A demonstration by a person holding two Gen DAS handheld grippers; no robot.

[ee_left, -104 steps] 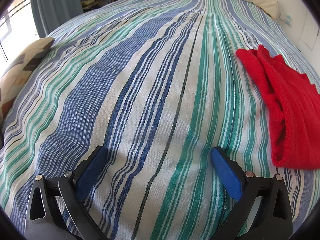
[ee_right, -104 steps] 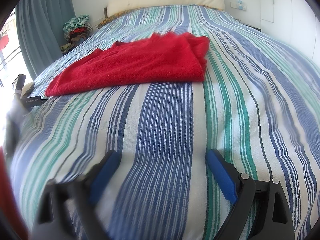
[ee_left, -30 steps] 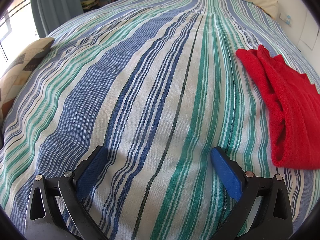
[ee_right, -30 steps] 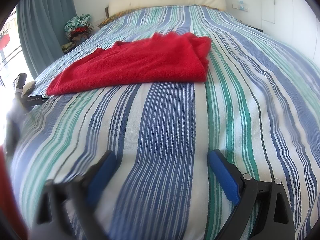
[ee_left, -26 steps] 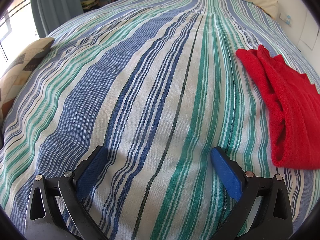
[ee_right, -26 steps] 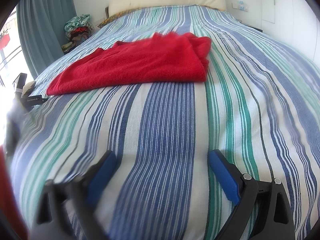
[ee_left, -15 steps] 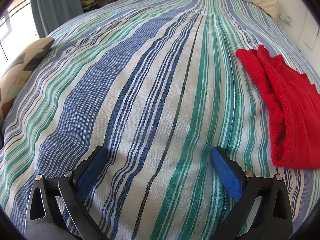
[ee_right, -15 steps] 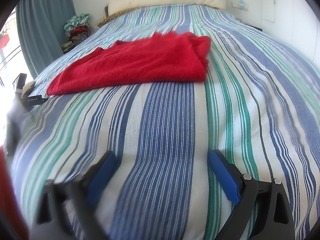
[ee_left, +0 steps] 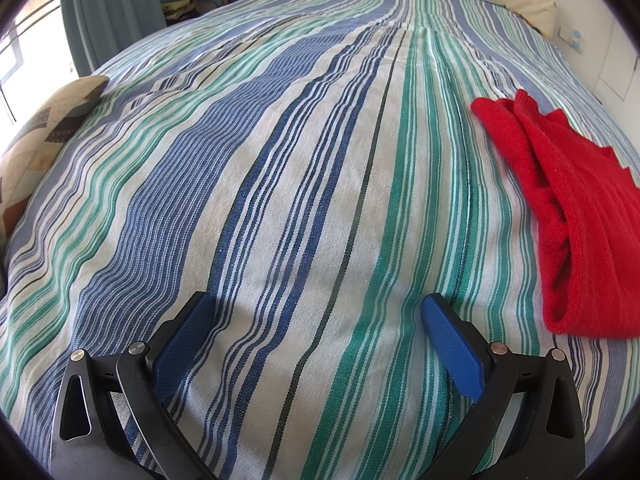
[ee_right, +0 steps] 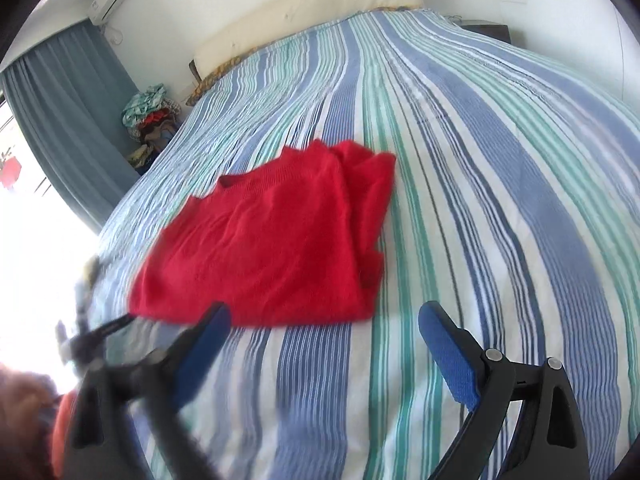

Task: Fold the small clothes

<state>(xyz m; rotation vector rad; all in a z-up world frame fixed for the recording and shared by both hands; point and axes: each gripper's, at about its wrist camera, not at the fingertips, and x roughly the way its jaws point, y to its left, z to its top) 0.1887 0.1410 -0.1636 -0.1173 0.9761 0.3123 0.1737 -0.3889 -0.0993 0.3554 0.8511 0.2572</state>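
A folded red knit garment [ee_right: 272, 240] lies flat on the striped bedspread [ee_right: 480, 184]. In the left wrist view the garment [ee_left: 576, 216] sits at the right edge. My right gripper [ee_right: 324, 312] is open and empty, raised above the bed just in front of the garment's near edge, its left finger blurred. My left gripper [ee_left: 316, 304] is open and empty, low over bare bedspread [ee_left: 280, 160], well left of the garment.
A patterned cushion [ee_left: 44, 128] lies at the bed's left edge. A pile of clothes [ee_right: 150, 114] stands by the blue curtain [ee_right: 72, 120]. A cream headboard [ee_right: 312, 16] runs along the far end. A dark object [ee_right: 80, 312] lies at the bed's left edge.
My right gripper has lifted and swung, so it looks down on the garment from higher up and closer. The left gripper has not moved.
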